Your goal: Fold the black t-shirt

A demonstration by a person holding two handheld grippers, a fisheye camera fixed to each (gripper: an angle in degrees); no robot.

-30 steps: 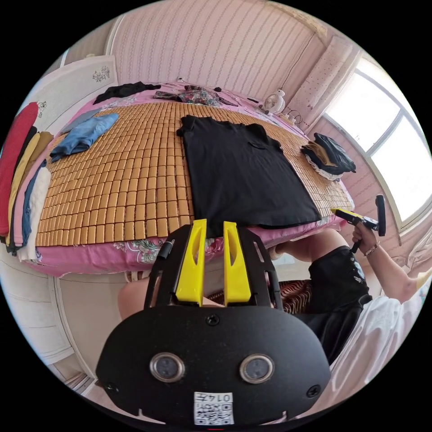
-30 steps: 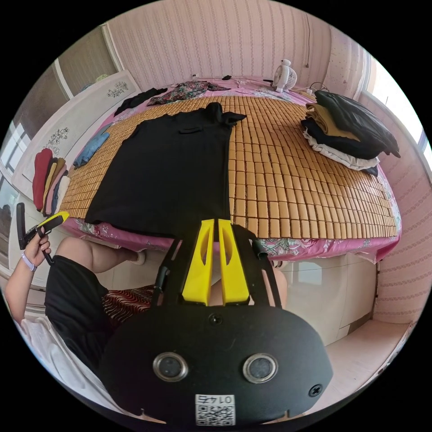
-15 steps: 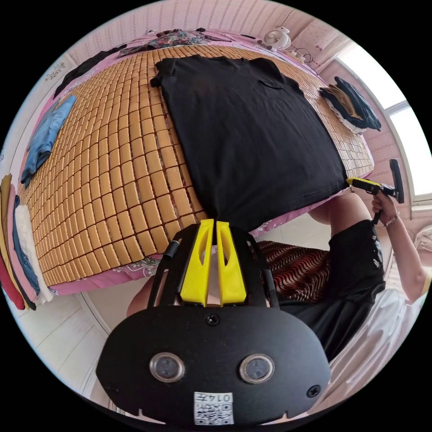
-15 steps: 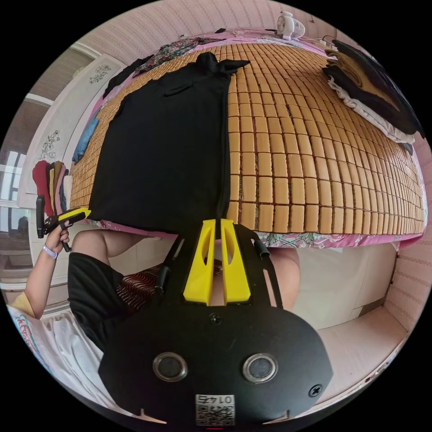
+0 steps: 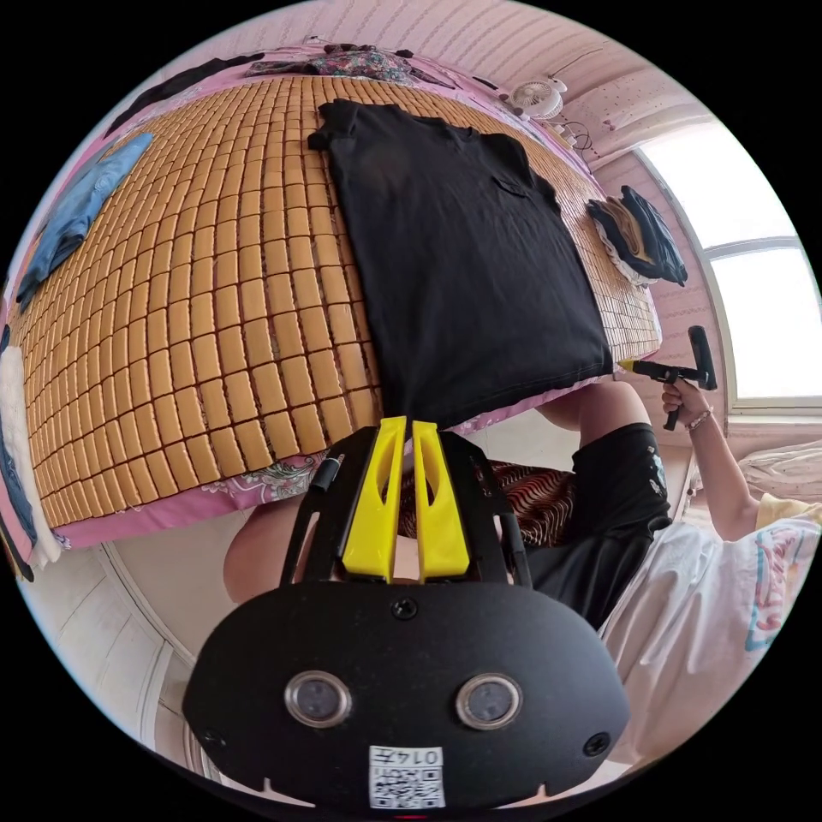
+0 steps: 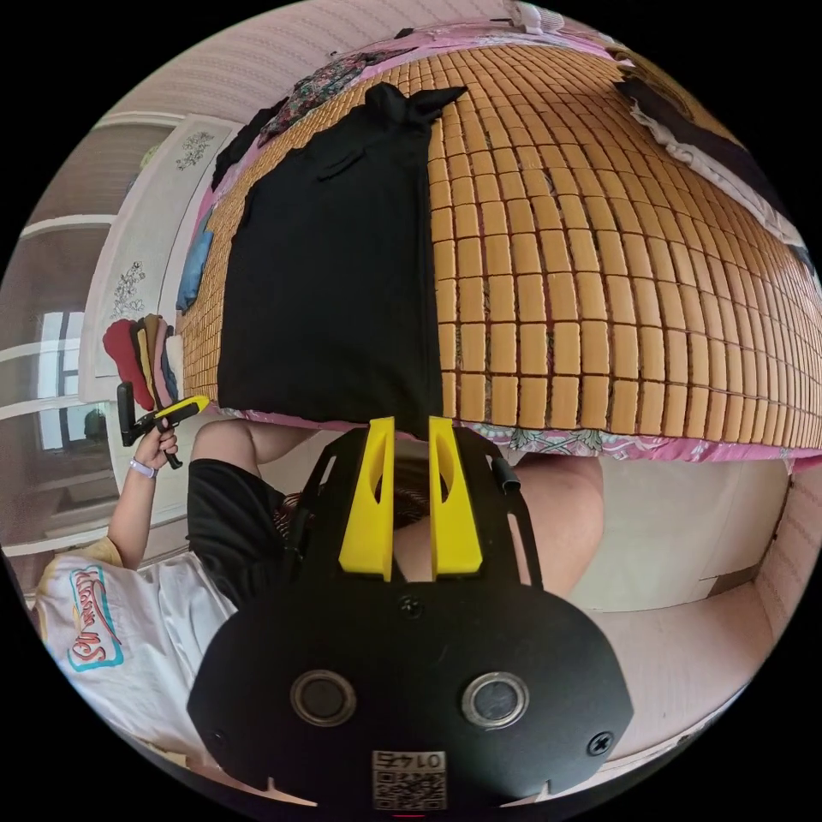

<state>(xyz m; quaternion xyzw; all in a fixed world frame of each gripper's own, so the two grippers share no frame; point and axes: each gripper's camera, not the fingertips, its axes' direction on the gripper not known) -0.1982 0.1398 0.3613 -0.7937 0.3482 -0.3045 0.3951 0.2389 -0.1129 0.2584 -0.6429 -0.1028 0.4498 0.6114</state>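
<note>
Shirt position: black short-sleeved cotton t-shirt (image 5: 467, 257) lies flat on the woven bamboo mat (image 5: 214, 300) covering the bed, hem at the near edge, collar toward the far edge.
Long axis: runs from near edge to far edge of the bed, straight away from both grippers.
Left gripper (image 5: 402, 432): yellow jaws almost together with a thin slit between them, tips at the hem's left corner at the near edge; whether cloth is pinched I cannot tell.
Right gripper (image 6: 402, 431): yellow jaws parted with a clear gap, tips just short of the hem's right corner, holding nothing visible.
Nearer side: judged about equal, one gripper per hem corner; the left looks slightly further in.
Coming move: likely a grip on both hem corners, carried up the long axis toward the collar.
Shirt look: smooth, few wrinkles, sleeves tucked in along the sides, small chest pocket (image 6: 340, 169) showing, hem slightly over the pink floral sheet (image 6: 548, 438).
Surroundings: stacked folded clothes (image 5: 638, 235) near the right edge of the bed.
</note>
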